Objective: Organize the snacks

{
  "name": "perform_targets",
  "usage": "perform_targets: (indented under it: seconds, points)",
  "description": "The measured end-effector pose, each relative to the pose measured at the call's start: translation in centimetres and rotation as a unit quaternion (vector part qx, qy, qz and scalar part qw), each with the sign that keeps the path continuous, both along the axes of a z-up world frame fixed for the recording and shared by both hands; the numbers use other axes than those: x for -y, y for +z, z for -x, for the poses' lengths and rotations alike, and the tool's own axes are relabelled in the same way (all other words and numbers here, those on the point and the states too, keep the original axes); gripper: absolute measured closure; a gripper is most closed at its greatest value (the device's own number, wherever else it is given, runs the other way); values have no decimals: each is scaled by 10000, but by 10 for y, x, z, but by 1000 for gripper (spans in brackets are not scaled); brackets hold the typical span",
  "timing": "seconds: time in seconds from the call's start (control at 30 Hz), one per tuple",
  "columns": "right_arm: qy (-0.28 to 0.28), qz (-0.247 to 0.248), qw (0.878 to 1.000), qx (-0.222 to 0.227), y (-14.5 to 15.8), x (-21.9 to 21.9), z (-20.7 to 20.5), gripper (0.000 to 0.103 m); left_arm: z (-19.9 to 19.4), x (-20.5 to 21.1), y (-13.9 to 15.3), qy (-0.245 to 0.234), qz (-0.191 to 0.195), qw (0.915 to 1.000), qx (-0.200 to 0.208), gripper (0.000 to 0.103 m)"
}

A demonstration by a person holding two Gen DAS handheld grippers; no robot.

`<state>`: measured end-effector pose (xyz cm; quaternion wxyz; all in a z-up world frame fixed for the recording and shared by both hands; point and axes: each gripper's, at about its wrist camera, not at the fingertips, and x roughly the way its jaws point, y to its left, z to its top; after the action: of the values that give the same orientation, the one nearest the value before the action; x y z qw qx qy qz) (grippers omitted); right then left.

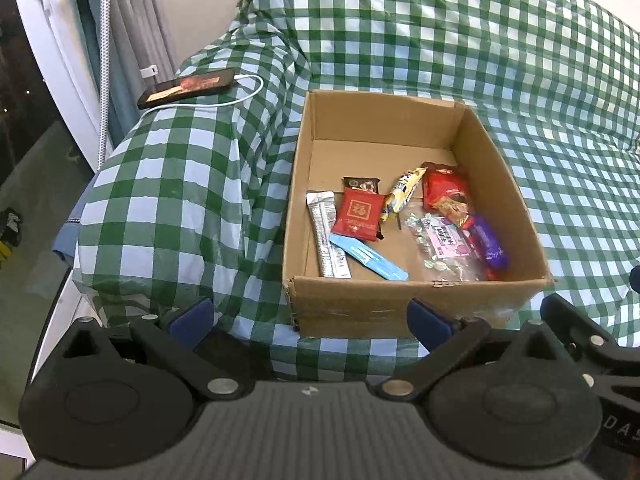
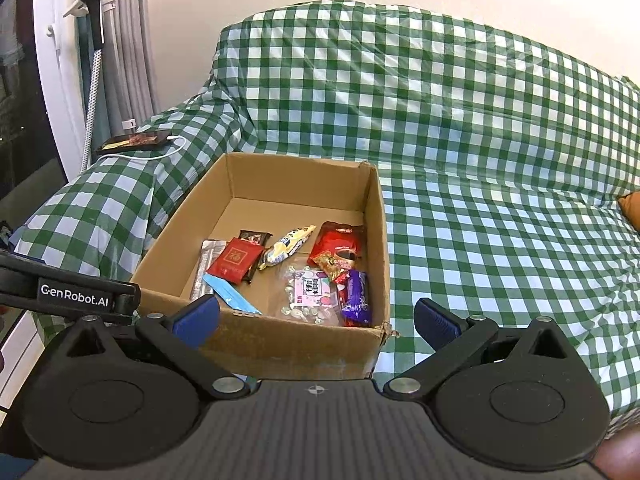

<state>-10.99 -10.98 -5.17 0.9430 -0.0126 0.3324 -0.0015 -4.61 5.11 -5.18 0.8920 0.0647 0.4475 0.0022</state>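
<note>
An open cardboard box (image 1: 400,308) sits on a sofa covered in green checked cloth; it also shows in the right wrist view (image 2: 280,344). Inside lie several snacks: a red packet (image 1: 358,214), a silver stick (image 1: 326,236), a blue strip (image 1: 370,258), a yellow-white wrapper (image 1: 402,194), a red bag (image 1: 446,196), a clear candy bag (image 1: 444,246) and a purple bar (image 1: 486,242). My left gripper (image 1: 310,318) is open and empty, just in front of the box's near wall. My right gripper (image 2: 316,322) is open and empty at the box's near right corner.
A phone (image 1: 186,86) on a white charging cable (image 1: 224,102) lies on the sofa arm to the left of the box. A window and curtains stand at far left. An orange cushion edge (image 2: 631,210) shows at far right. The left gripper's body (image 2: 68,294) shows beside my right one.
</note>
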Motion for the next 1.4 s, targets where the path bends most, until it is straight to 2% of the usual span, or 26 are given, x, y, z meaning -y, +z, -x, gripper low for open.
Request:
perform_targets:
  seconds: [1.4]
  points:
    - [30,-4,10000,-9,-1,2,-3,0,-1,10,2,-213,-88,9997,53,0]
